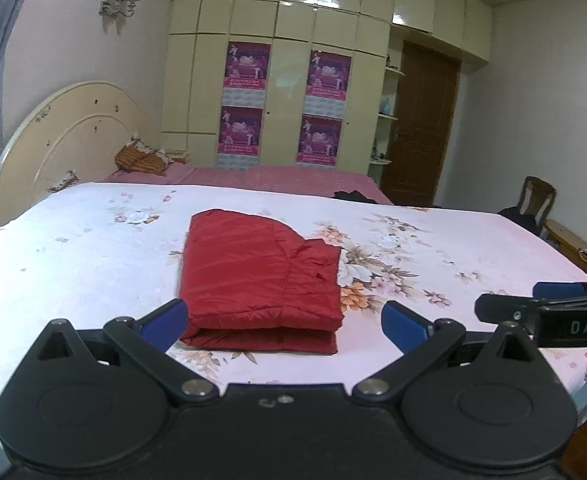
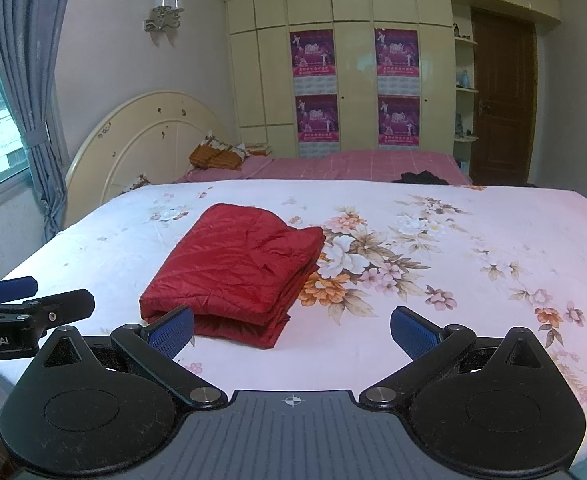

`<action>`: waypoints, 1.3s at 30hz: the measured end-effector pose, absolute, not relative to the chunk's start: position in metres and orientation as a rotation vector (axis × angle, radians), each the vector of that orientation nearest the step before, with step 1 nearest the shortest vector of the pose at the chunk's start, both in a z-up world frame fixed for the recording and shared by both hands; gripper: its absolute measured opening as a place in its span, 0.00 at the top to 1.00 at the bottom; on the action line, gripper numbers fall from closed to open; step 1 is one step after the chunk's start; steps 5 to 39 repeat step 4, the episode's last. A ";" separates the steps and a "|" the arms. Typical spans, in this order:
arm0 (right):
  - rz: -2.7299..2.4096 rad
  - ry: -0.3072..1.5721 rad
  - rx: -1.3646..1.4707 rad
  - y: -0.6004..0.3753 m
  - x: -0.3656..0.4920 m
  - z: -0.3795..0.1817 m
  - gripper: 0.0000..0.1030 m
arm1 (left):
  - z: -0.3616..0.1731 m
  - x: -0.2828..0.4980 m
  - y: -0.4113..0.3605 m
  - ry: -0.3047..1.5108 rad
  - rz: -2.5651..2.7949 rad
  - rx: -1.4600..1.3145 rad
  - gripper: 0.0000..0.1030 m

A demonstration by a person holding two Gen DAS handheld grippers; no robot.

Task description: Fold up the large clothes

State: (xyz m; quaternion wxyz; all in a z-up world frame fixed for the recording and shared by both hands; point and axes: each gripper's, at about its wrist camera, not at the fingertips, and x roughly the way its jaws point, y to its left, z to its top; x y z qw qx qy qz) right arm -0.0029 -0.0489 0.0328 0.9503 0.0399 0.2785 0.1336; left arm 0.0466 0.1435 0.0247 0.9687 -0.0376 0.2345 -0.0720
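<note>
Jaws wide, empty; folded red jacket (image 1: 261,276) just ahead.

Red jacket (image 1: 261,276) on white floral bedsheet (image 1: 433,248).
Blue gripper pads (image 2: 173,330), pink checked blanket (image 2: 353,166), cream wardrobe (image 2: 353,12).

Side-by-side wrist views over one bed (image 1: 73,264)

My left gripper (image 1: 283,322) and right gripper (image 2: 292,330) match: black linkage arms, round silver pivot screws, ribbed blue pads (image 2: 173,330). The right one's grey ribbed base carries a crosshair mark.
</note>
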 end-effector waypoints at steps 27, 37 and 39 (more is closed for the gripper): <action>0.275 0.566 0.079 -0.048 -0.004 0.033 0.00 | 0.024 0.046 0.145 0.476 -0.147 -0.078 0.00; 0.275 0.566 0.079 -0.048 -0.004 0.033 0.00 | 0.024 0.046 0.145 0.476 -0.147 -0.078 0.00; 0.275 0.566 0.079 -0.048 -0.004 0.033 0.00 | 0.024 0.046 0.145 0.476 -0.147 -0.078 0.00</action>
